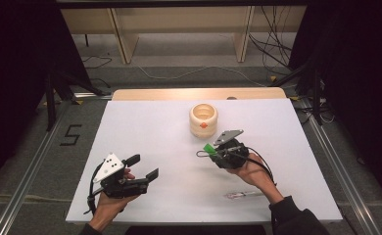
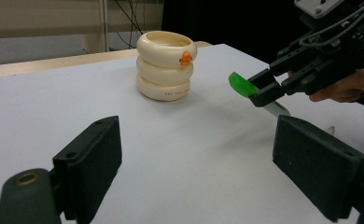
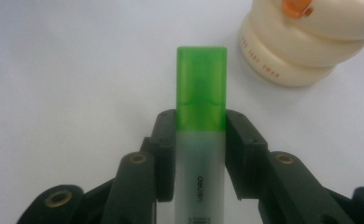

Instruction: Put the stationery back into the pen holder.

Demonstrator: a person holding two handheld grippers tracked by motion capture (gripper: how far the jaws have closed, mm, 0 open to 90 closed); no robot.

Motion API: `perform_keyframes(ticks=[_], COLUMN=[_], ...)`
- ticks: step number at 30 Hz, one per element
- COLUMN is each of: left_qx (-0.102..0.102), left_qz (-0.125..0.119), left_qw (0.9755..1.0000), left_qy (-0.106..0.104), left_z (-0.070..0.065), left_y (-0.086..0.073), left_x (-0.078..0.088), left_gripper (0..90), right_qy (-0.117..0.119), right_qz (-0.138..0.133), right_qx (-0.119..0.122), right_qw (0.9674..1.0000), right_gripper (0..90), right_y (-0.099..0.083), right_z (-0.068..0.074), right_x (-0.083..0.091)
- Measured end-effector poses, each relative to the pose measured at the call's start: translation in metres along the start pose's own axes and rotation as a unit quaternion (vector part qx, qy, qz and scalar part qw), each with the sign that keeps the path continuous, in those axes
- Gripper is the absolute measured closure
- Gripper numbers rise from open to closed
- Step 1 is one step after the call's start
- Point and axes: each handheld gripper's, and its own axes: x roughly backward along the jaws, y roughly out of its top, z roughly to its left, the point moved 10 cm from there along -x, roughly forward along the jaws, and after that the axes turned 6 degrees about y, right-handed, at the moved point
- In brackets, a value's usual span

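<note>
Right gripper (image 1: 213, 149) up off the white worktop (image 1: 145, 127), right of centre, clamped on a highlighter (image 3: 201, 140) with a green cap (image 2: 243, 85); pads pressing both sides of the frosted barrel just below the cap, cap poking out past the jaw tips. Seen from the left gripper view, highlighter held clear of the surface, cap aimed toward the cream holder (image 1: 203, 120). Holder standing upright, far centre of the worktop, three stacked rings in shape with a small orange mark on the front, open at the top; near the cap but apart from it. Left gripper (image 1: 141, 169) at the near left, jaws wide apart, nothing between them, just above the worktop. Clear pen (image 1: 243, 195) lying flat at the near right edge, beside the right forearm (image 1: 267, 188).
</note>
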Motion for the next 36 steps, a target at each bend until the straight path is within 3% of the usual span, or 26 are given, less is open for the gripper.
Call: perform_keyframes(ticks=[3, 11, 29, 36], left_qx=[0.0, -0.001, 0.001, 0.003], left_qz=[0.0, 0.001, 0.0, 0.0], left_qw=[1.0, 1.0, 1.0, 1.0], left_qy=[0.0, 0.0, 0.001, 0.001], left_z=[0.0, 0.0, 0.001, 0.001], left_y=[0.0, 0.0, 0.0, 0.0], left_x=[0.0, 0.0, 0.0, -0.001], left_gripper=[15.2, 15.2, 15.2, 15.2], right_qy=[-0.006, -0.005, -0.008, -0.012], right_qz=[-0.031, -0.083, -0.144, -0.159], right_qx=[-0.004, -0.024, -0.064, -0.063], right_qw=[0.9995, 0.9963, 0.9875, 0.9852], right_gripper=[67.3, 67.3, 67.3, 67.3], right_y=[0.008, 0.019, 0.035, 0.045], right_z=[-0.003, -0.007, -0.022, -0.024], right_x=[0.005, 0.011, 0.02, 0.022])
